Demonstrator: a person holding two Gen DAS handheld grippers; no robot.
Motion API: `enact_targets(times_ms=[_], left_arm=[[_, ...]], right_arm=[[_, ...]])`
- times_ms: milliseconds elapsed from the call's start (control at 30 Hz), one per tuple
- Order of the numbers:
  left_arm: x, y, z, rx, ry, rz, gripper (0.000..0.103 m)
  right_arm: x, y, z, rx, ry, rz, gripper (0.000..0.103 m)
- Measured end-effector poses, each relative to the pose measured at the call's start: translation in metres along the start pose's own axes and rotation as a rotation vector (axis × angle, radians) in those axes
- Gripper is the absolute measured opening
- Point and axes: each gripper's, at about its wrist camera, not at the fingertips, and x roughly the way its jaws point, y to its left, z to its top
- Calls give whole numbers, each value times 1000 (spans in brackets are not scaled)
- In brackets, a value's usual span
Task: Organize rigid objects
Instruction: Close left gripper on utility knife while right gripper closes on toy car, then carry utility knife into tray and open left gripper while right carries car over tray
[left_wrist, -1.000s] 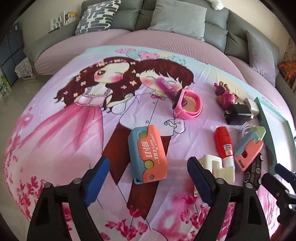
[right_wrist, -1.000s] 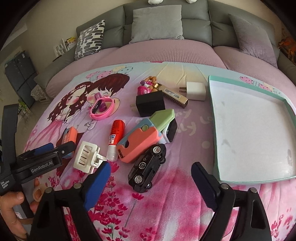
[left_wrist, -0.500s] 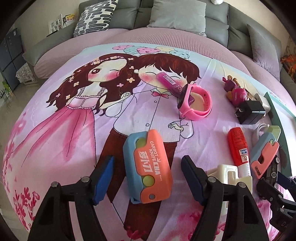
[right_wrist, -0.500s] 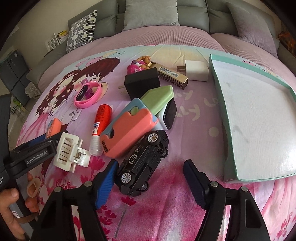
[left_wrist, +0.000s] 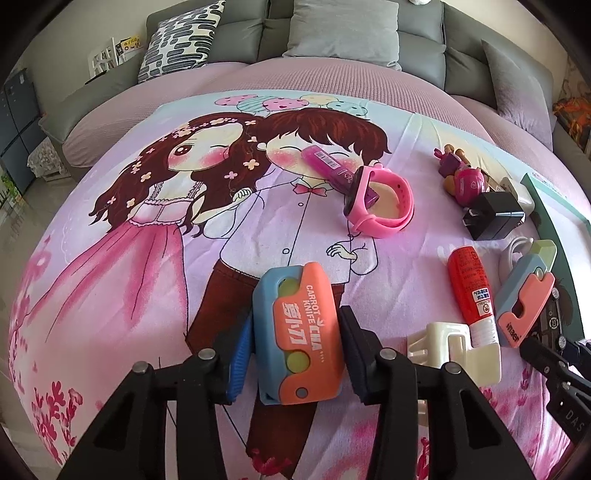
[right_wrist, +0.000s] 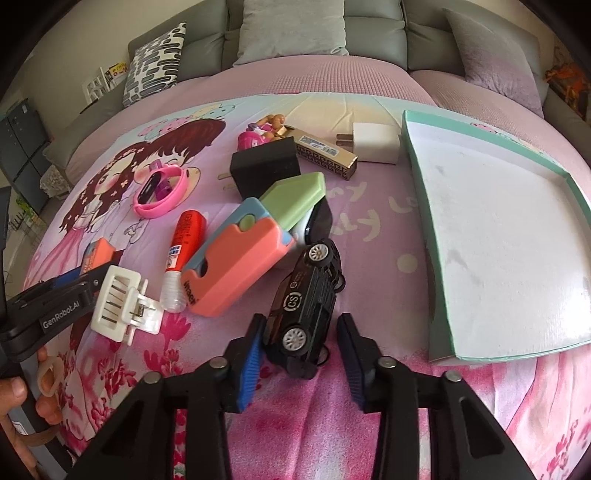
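A blue and orange carrot knife toy (left_wrist: 299, 332) lies on the cartoon bedsheet (left_wrist: 147, 277). My left gripper (left_wrist: 295, 315) straddles it; the jaws are closing and both blue pads touch its long sides. In the right wrist view a black toy car (right_wrist: 306, 295) lies between the closing jaws of my right gripper (right_wrist: 300, 320), with the pads against its flanks. A white tray with a teal rim (right_wrist: 417, 184) sits to the right of the car.
Close by lie a white hair claw (right_wrist: 122, 302), a red glue tube (right_wrist: 184, 251), a second, larger carrot knife toy (right_wrist: 243, 266), a black charger (right_wrist: 264, 168), a white charger (right_wrist: 375, 142), a gold box (right_wrist: 325, 153) and a pink watch (left_wrist: 380, 206). Sofa cushions (left_wrist: 343, 29) stand behind.
Both grippers sank toward the sheet and their jaws narrowed. The left now brackets the carrot knife toy and the right brackets the black car, which before lay ahead of the open fingers.
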Motion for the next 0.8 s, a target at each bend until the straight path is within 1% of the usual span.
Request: enact_targets(times_ms=[133,200,267,400,500,600,700,800], left_arm=[[-1,3,1,-28,13,-9,44],[-2,4,1,-42,21,-11,44],[-4,5,2,-58,26,-11,44],[-14,7,3,-85,16,-7,44],[-33,2,11,-83,-28,1,44],[-56,-8,28,-81,-97,-7,44],[-75,-30,51,-74,-163,-66,44],[-86,-60,67,-50,-197,-117,44]], right_arm=[[-1,-2,0,13,-12,10,36],[-5,-3,0,27,-28,31,36],[-12,-6,0,41,-50,50,36],[-30,-10,5,51,-105,56,36],[-46,-18,12,82,-149,69,36],[-66,-30,25,108,-217,66,36],[-80,-46,40,149,-267,59,36],[-88,-68,53,187,-301,24,36]])
